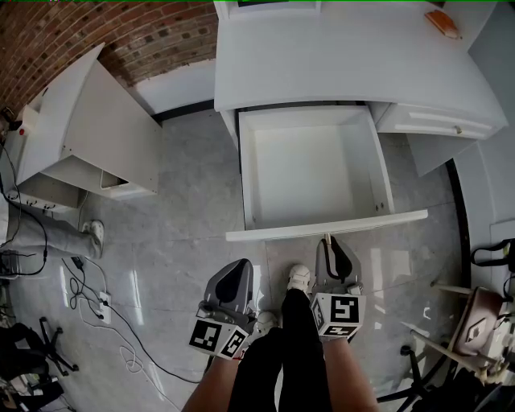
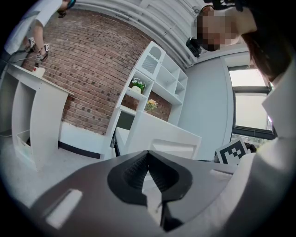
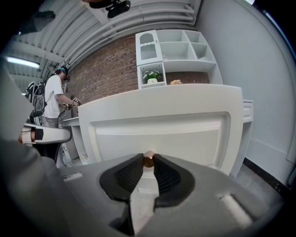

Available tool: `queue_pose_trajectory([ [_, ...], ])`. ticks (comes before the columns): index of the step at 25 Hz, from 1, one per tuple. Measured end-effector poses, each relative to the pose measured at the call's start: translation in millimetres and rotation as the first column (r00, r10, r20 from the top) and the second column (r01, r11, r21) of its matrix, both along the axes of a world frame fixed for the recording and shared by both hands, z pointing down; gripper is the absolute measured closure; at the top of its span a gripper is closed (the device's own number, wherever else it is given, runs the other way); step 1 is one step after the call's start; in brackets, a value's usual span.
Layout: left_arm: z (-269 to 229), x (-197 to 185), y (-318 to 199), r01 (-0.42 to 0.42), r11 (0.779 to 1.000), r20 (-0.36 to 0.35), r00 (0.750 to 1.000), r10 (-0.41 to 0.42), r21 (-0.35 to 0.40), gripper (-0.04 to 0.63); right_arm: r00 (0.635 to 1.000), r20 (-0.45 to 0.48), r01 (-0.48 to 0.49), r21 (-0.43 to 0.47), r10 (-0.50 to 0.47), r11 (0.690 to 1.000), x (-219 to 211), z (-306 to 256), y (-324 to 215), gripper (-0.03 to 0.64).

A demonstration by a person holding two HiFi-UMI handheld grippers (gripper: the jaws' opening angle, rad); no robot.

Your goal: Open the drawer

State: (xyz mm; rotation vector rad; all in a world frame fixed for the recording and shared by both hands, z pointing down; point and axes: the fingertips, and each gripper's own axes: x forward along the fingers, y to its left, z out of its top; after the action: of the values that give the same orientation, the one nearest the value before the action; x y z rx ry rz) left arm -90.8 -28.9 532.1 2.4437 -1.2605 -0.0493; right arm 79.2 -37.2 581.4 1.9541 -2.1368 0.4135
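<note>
One drawer [image 1: 310, 173] stands pulled well out from under the near edge of the white table [image 1: 338, 56]; a second drawer [image 1: 430, 121], toward the table's right end, is closed. There are two grippers. The right gripper [image 1: 328, 241] is clamped on the single brass knob [image 3: 148, 159] of the open drawer's front. The left gripper [image 1: 240, 265], jaws together and empty, hangs apart from it. Grey marbled floor [image 1: 185, 201], brick wall [image 1: 96, 24].

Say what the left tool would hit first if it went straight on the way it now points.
Most likely the drawer front, near its left end, though depth is hard to judge.
</note>
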Motion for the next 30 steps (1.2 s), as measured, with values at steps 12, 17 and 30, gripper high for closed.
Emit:
queue_pose_trajectory([
  [12, 0, 4, 5, -0.015, 1.000, 0.000, 1.000, 0.015, -0.002, 0.594, 1.000, -0.009, -0.009, -0.010, 0.009, 1.000, 1, 1, 4, 0.548],
  [17, -3, 4, 5, -0.027, 1.000, 0.008, 1.000, 0.027, 0.001, 0.594, 1.000, -0.026, 0.012, -0.007, -0.012, 1.000, 2, 0, 3, 0.541],
  [30, -18, 17, 8, -0.060, 0.998, 0.015, 0.998, 0.059, 0.010, 0.594, 1.000, 0.028, 0.000, 0.005, 0.000, 1.000, 10, -18, 26, 0.534],
])
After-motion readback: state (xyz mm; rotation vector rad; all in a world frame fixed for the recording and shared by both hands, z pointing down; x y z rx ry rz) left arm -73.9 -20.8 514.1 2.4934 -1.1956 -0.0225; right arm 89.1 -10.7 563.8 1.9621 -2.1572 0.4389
